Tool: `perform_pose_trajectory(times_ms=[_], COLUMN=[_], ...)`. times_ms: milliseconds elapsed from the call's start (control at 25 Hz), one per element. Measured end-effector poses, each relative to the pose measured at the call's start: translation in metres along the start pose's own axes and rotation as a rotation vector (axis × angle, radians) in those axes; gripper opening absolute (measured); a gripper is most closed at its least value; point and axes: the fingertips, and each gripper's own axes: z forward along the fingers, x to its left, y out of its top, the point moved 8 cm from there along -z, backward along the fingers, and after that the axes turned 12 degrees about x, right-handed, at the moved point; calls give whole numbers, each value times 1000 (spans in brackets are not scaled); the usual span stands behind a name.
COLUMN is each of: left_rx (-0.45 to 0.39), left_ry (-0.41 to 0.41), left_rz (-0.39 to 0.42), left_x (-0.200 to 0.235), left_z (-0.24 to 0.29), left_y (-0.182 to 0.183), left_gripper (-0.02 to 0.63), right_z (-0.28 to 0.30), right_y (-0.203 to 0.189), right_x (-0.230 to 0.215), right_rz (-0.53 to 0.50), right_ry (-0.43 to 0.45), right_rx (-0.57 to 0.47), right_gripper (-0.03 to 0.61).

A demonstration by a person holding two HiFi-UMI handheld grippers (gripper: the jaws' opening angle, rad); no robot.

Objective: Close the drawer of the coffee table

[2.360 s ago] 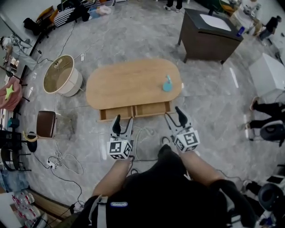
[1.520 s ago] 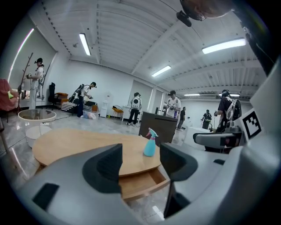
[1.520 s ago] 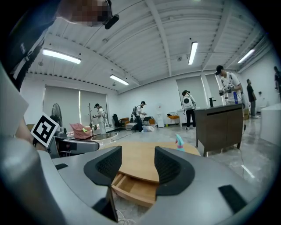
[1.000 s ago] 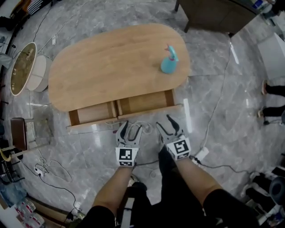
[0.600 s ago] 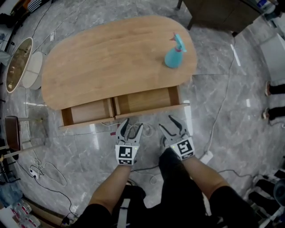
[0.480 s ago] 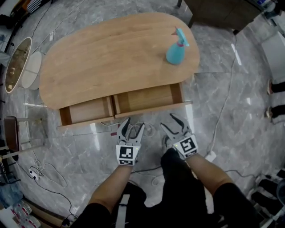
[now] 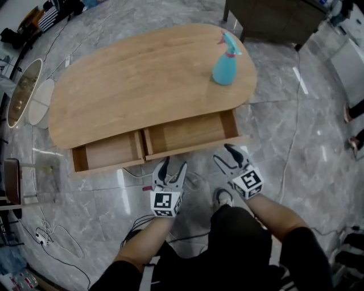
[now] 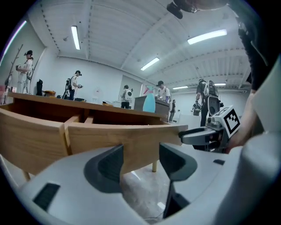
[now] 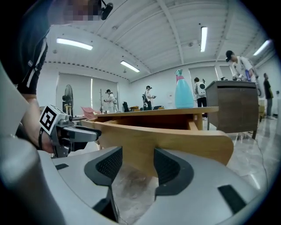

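The oval wooden coffee table (image 7: 142,79) has its drawer (image 7: 165,139) pulled out toward me, with two empty compartments. The drawer's curved front panel (image 8: 131,140) (image 9: 175,140) fills the middle of both gripper views. My left gripper (image 7: 172,169) (image 8: 139,160) is open and empty, just short of the panel near its middle. My right gripper (image 7: 226,156) (image 9: 137,165) is open and empty too, in front of the panel's right end. Whether either one touches the wood I cannot tell. A teal spray bottle (image 7: 226,65) stands on the tabletop's far right.
A dark cabinet (image 7: 267,17) stands behind the table at the right. Round side tables (image 7: 23,94) and a brown stool (image 7: 11,182) are at the left. Cables (image 7: 196,182) trail over the marble floor by my feet. Several people stand far off.
I have come up to the table from farther back. Both grippers now sit low and close before the drawer front, still open. The drawer remains pulled out.
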Motion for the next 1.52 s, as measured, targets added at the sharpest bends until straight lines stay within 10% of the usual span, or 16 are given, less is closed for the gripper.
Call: perform_pose_trajectory(times_ms=[280,520,1520], left_rx=[-91,-92,-55], left_ry=[-11,52,164], left_rz=[10,46,20], left_x=[3,22,64], left_z=[1,6,78], left_y=[-4,-4,51], left_gripper=[227,23,9], right_z=[5,6,77], right_y=[-15,-10,48], right_x=[-5,-18,-70], right_rz=[-39,-19,-42], right_ry=[-62,-154,-251], right_rx=[-67,-89,-109], right_gripper=[208,36,20])
